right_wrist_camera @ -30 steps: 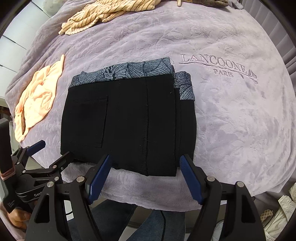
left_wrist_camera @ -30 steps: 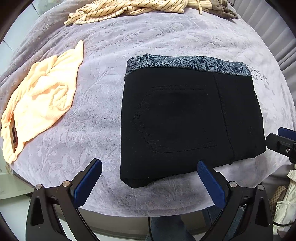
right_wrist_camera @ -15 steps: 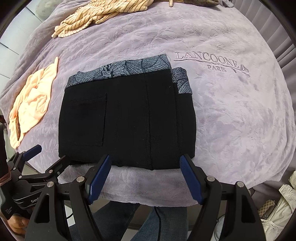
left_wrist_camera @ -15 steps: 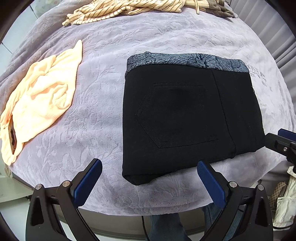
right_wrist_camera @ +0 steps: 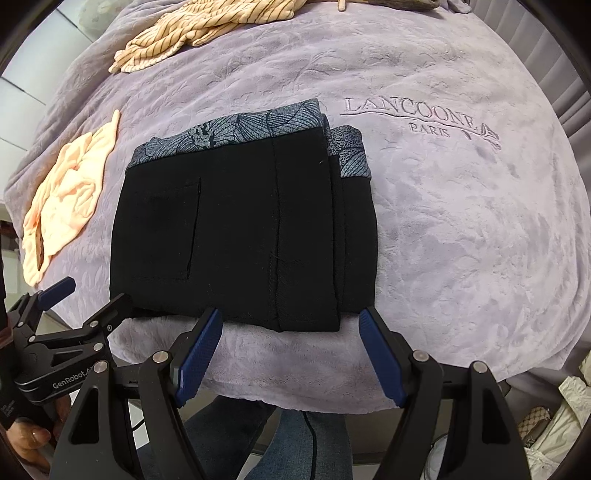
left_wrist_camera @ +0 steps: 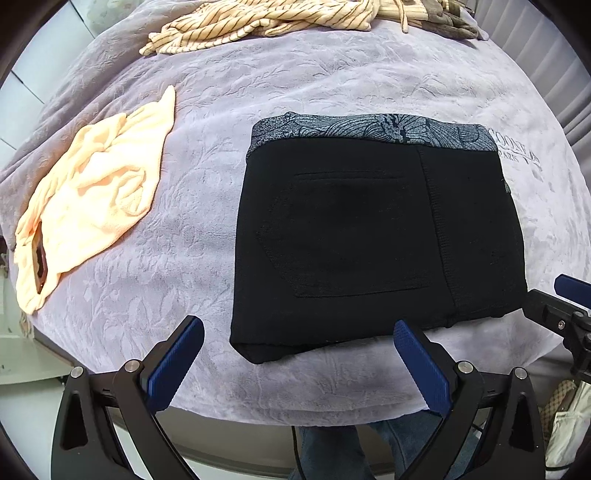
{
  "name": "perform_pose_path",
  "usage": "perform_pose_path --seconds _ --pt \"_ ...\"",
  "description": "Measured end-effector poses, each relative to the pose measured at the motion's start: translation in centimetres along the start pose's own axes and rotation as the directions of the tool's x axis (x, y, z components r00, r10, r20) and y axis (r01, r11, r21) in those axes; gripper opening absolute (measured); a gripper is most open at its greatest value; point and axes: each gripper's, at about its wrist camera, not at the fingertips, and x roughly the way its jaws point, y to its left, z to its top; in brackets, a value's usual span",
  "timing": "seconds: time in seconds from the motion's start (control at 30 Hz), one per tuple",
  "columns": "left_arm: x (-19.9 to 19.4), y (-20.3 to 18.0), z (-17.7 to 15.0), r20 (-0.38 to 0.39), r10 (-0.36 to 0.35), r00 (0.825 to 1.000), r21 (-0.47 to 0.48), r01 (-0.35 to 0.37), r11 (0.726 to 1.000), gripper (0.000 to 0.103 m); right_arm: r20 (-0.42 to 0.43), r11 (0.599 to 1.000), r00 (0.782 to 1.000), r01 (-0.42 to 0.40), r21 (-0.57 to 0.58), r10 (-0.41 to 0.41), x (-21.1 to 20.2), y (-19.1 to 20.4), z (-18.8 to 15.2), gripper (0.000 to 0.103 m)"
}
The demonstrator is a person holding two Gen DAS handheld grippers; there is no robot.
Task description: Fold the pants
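Note:
The black pants (left_wrist_camera: 373,240) lie folded into a compact rectangle on the lilac blanket, grey leaf-print waistband at the far edge, a back pocket facing up. They also show in the right wrist view (right_wrist_camera: 240,232). My left gripper (left_wrist_camera: 295,360) is open and empty, just short of the pants' near edge. My right gripper (right_wrist_camera: 290,350) is open and empty, at the near right corner of the pants. The right gripper shows at the right edge of the left wrist view (left_wrist_camera: 561,314), and the left gripper shows at the lower left of the right wrist view (right_wrist_camera: 74,314).
A peach garment (left_wrist_camera: 92,210) lies left of the pants. A striped cream garment (left_wrist_camera: 266,20) lies at the far edge. The blanket (right_wrist_camera: 461,240) carries embroidered lettering right of the pants. Its near edge drops off just behind my grippers.
Both grippers have drawn back slightly toward the near edge of the blanket. The pants have not moved. Both stay open.

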Motion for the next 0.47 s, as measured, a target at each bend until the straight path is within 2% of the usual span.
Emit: perform_pose_path --seconds 0.27,0.47 --pt "-0.4 -0.4 0.4 0.008 -0.013 1.000 -0.037 0.013 0.999 0.103 -0.007 0.999 1.000 -0.010 -0.046 0.009 -0.7 -0.6 1.1 0.079" --pt "-1.2 -0.8 1.1 0.027 -0.023 0.999 -0.032 0.024 0.999 0.103 -0.013 0.998 1.000 -0.020 -0.059 0.019 -1.1 -0.8 2.1 0.079"
